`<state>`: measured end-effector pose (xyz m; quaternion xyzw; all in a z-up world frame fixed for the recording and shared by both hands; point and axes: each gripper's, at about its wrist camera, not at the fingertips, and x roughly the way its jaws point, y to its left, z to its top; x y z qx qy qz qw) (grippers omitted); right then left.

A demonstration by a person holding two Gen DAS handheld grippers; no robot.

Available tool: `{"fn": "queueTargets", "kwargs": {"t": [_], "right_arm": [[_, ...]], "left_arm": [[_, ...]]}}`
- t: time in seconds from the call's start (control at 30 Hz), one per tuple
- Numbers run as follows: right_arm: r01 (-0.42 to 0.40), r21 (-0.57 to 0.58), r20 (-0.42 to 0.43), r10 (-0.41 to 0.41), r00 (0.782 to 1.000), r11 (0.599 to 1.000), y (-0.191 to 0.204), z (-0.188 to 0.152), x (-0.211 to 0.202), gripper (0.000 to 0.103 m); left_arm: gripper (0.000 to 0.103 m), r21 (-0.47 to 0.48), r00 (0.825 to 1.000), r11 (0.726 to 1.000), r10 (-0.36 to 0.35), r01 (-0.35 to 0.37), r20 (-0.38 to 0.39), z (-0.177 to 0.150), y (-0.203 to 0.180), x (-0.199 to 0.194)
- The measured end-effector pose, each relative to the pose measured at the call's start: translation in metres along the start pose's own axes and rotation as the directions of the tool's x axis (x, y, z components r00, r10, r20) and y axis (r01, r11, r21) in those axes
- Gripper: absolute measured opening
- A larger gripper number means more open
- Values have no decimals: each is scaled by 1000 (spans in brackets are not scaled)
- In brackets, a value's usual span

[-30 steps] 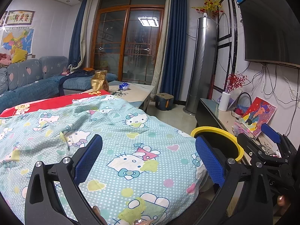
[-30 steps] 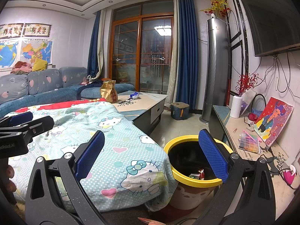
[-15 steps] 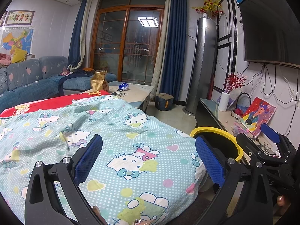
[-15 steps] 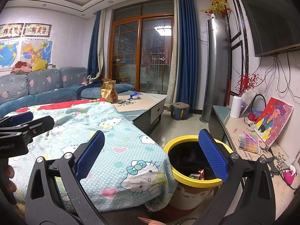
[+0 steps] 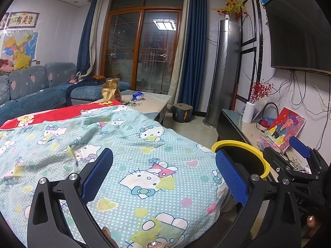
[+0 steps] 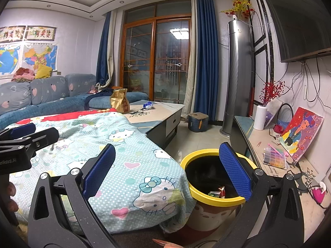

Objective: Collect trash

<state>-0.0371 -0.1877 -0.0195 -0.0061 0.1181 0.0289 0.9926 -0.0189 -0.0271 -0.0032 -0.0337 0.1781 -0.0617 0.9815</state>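
A yellow-rimmed trash bin [image 6: 215, 201] stands on the floor beside the blanket-covered seat, with a few wrappers [image 6: 217, 192] lying inside. The same bin's rim [image 5: 244, 146] shows at the right in the left wrist view. My right gripper [image 6: 166, 168] hangs open over the blanket edge and the bin, holding nothing. Over the Hello Kitty blanket [image 5: 132, 161] my left gripper [image 5: 163, 174] is open and empty too. Far off on the coffee table [image 6: 163, 109] stand a gold snack bag [image 6: 120, 103] and a blue wrapper [image 6: 148, 105], with small scattered scraps [image 6: 137, 113] near them.
A TV bench [image 6: 275, 165] with a white vase [image 6: 260, 117], a painting [image 6: 301, 132] and small items runs along the right wall. A grey sofa [image 6: 41, 95] lines the left. A small stool [image 6: 198, 122] and tall tower unit [image 6: 235, 78] stand by the curtains.
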Motion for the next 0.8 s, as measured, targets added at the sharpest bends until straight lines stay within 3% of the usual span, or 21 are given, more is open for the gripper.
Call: {"fn": "queueTargets", "kwargs": {"t": [0.33,0.47,0.57,0.63,0.67,0.7,0.73,0.8], "right_arm": [[-27,36,-48,28,998,999,0,13,10,93],[-132,44,-71,135,988,990,19,34,24,93],[-295,34,-110,297,948,955,66,52,46,93],[-401,33,-168,401,901,915,109,57,64,93],[-440,28,-200,436,878,898,129,57,71,93],[-494,19,-256,482,838,869,160,56,84,93],[-536,22,-309,515,799,844,190,52,97,93],[-584,23,-394,544,741,811,241,42,120,93]], "left_arm": [[97,-23,999,1000,-11,10,-33,-2,6,4],[97,-100,997,994,24,-31,-70,1,36,-3],[97,-156,982,973,154,-170,-110,0,86,-11],[97,-218,953,934,250,-284,-169,-2,134,-14],[97,-245,929,903,305,-352,-210,-6,160,-16],[97,-271,885,852,380,-449,-271,-12,193,-18],[97,-283,856,818,420,-501,-302,-16,213,-20],[97,-312,776,718,514,-622,-365,-31,263,-26]]}}
